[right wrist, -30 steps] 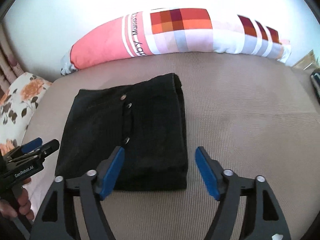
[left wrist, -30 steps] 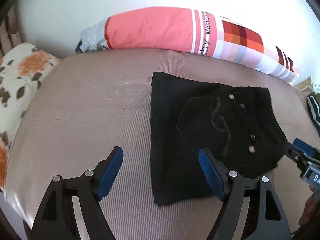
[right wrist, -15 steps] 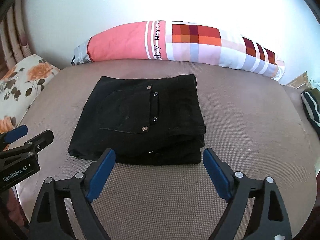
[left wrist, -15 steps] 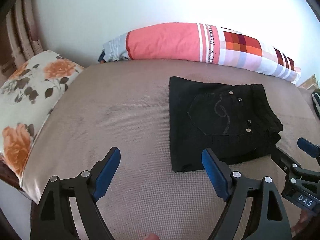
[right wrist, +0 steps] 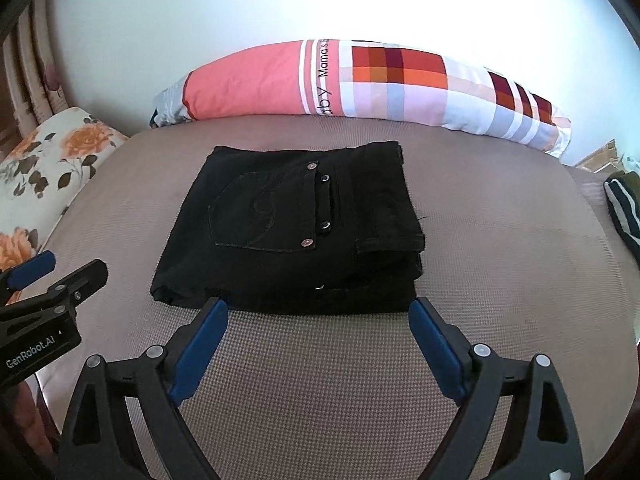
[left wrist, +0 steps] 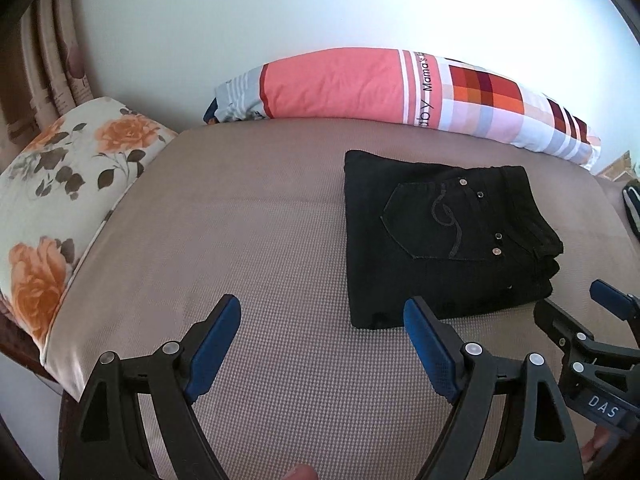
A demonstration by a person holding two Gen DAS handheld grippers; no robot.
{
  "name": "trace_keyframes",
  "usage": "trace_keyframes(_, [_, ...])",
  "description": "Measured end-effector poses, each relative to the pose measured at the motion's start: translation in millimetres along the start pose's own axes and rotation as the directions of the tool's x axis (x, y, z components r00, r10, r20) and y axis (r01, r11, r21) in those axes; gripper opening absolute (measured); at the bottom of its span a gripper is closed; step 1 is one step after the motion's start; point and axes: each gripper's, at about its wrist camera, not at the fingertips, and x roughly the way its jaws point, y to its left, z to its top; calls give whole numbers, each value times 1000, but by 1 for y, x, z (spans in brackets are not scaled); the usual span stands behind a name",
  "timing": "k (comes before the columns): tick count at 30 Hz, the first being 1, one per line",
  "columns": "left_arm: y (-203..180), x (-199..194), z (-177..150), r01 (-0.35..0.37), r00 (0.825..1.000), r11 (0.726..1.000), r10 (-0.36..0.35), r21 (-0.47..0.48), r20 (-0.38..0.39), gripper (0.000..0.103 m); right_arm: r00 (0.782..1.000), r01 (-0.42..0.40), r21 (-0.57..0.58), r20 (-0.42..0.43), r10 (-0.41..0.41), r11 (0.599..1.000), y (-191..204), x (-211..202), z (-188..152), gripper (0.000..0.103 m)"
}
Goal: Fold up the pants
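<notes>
Black pants (left wrist: 440, 236) lie folded in a compact stack on the taupe bed (left wrist: 260, 220), back pocket and rivets facing up. My left gripper (left wrist: 322, 312) hovers open over bare bed, near the stack's front left corner, with nothing between its blue pads. In the right wrist view the pants (right wrist: 288, 224) lie just beyond my right gripper (right wrist: 318, 308). Its jaws are opening and hold nothing. Each gripper shows in the other's view: the right gripper (left wrist: 572, 300) at the stack's right, the left gripper (right wrist: 72, 264) at its left.
A long pink and checked pillow (left wrist: 360, 84) lies along the wall behind the pants. A floral pillow (left wrist: 60, 184) sits at the bed's left edge. A dark striped garment (right wrist: 622, 208) lies at the far right. The bed's front edge is near the grippers.
Both grippers have drawn back from the pants toward the bed's near edge. The stack now lies flat and free of both. The right jaws stand wider.
</notes>
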Motion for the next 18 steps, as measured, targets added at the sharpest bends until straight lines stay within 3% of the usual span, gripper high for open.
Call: trace_keyframes(18, [-7,0,-7,5,1000,1000,-4,28,-17,84,1000,-11,13,-27,11,1000,-1,4,-6,90])
